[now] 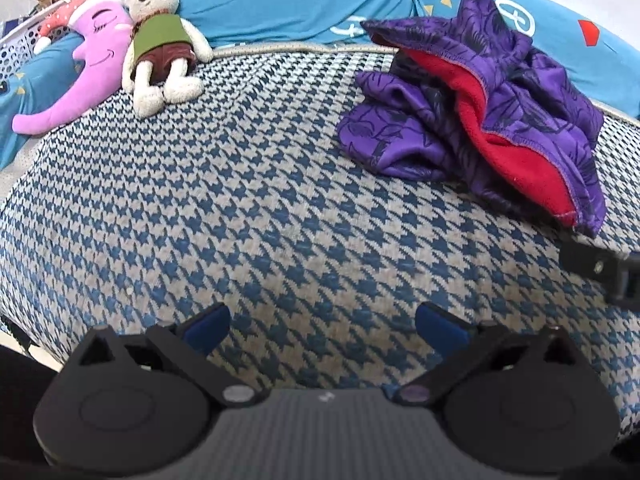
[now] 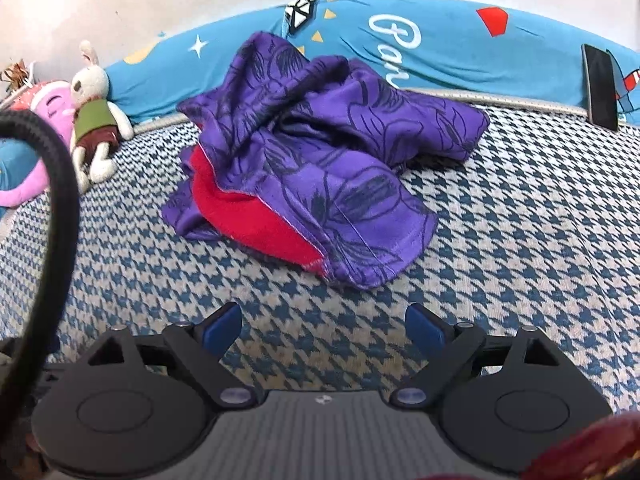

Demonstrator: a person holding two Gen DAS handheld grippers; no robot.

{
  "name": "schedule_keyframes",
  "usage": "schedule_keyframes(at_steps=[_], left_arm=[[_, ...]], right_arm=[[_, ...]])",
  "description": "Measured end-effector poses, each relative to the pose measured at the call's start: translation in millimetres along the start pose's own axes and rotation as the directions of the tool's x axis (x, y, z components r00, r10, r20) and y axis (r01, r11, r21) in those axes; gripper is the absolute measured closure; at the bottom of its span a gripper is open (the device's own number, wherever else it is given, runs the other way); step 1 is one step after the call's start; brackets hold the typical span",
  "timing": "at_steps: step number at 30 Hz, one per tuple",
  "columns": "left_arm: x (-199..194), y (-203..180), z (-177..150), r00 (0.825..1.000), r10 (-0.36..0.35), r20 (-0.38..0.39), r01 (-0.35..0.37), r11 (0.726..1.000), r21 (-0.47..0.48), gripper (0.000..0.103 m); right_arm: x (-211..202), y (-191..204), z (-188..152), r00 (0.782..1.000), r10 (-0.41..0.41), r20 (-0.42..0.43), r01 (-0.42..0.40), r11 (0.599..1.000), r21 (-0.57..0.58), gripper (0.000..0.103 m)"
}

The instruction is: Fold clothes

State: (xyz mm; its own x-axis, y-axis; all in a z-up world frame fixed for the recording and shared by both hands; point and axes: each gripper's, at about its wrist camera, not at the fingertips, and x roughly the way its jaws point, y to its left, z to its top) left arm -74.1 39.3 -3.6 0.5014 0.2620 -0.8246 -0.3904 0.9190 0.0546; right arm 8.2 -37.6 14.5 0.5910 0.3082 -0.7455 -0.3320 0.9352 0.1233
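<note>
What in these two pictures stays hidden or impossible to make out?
- Purple garment: crumpled in both views, so its type and underside are hidden by its own folds.
- White lettering on the blue bedding: partly covered by the garment.
- Basket: cut off at the left wrist view's edge.

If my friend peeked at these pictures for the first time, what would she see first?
Probably the crumpled purple garment with its bright red lining, heaped on the blue-and-white checked blanket just ahead of the open right gripper. Next, the white stuffed rabbit lying beside a pink plush toy at the far left edge, well away from the open left gripper.
</note>
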Motion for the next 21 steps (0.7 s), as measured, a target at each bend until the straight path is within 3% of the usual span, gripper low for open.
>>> schedule_keyframes(at_steps=[21], left_arm=[[-12, -23, 14, 0.998, -0.024, 0.054, 0.022, 0.999, 0.045, 0.0]], right_arm=[[-10, -20, -4, 0.999, -0.037, 0.029, 0.034, 0.994, 0.1, 0.013]])
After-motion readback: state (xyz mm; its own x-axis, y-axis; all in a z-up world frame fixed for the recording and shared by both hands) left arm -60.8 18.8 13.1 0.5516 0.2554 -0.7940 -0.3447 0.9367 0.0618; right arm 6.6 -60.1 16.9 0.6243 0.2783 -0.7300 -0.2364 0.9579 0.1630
